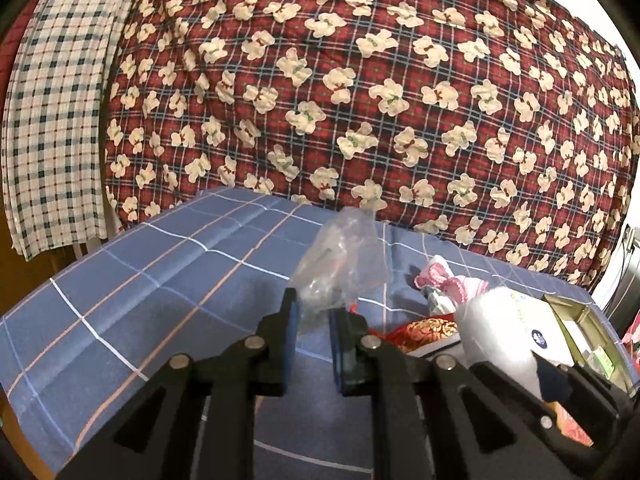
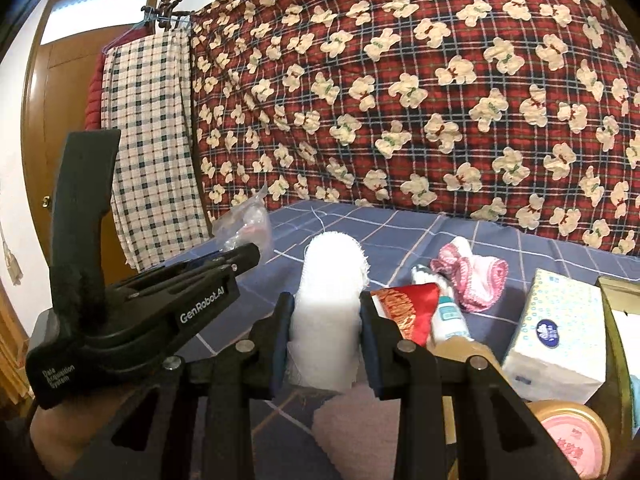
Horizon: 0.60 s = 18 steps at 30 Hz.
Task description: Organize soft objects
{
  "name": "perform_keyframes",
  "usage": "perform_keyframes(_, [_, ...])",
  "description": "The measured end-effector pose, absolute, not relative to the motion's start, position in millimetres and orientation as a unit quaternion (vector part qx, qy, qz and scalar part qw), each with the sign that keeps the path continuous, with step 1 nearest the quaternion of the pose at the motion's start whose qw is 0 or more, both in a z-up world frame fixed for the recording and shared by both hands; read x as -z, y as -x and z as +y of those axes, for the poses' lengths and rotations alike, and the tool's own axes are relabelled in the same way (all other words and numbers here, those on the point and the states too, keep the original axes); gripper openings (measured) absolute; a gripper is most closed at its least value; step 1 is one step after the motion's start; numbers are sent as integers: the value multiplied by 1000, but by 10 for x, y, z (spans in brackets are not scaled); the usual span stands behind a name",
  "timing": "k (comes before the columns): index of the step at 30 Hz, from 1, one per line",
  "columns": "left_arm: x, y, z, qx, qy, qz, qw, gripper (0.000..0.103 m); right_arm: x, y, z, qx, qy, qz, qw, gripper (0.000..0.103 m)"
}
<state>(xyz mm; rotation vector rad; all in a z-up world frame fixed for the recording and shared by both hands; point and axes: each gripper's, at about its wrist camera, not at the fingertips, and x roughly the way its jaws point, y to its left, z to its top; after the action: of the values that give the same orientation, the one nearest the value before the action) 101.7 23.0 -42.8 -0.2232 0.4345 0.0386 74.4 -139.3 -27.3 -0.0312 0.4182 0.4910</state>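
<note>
Pinching a crinkly clear plastic bag (image 1: 340, 256), the left hand-held gripper (image 1: 314, 320) has its blue-padded fingers closed on the bag's lower edge, and the bag stands up crumpled and glossy above the desk (image 1: 140, 300), which wears a blue checked cloth. Over on the right, the right hand-held gripper (image 2: 326, 320) is clamped on a white gauzy roll (image 2: 330, 280), soft and frayed at the top, upright between the fingers. Just beside it on the cloth lie a shiny red brocade pouch (image 2: 404, 304), a small white tube (image 2: 450, 316) and a frilly pink knitted piece (image 2: 476, 276). Further right sits a boxy tissue pack (image 2: 556, 332), near a round pink-lidded tin (image 2: 572, 436). Behind everything hangs a red plaid quilt with cream bears (image 2: 400, 80).
</note>
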Motion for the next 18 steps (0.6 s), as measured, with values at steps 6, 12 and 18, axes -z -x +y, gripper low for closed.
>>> perform_keyframes(6, [390,-998,141,-22,95,199,975,12,246,-716,-1471,-232,17,190,954,34])
perform_keyframes(12, [358,-968,25,-20,77,185,979,12,231,-691,-1548,-221,17,179,959,34])
perform_keyframes(18, [328,-927,-83,-20,60,170,983,13,214,-661,-1614,-212,18,165,963,34])
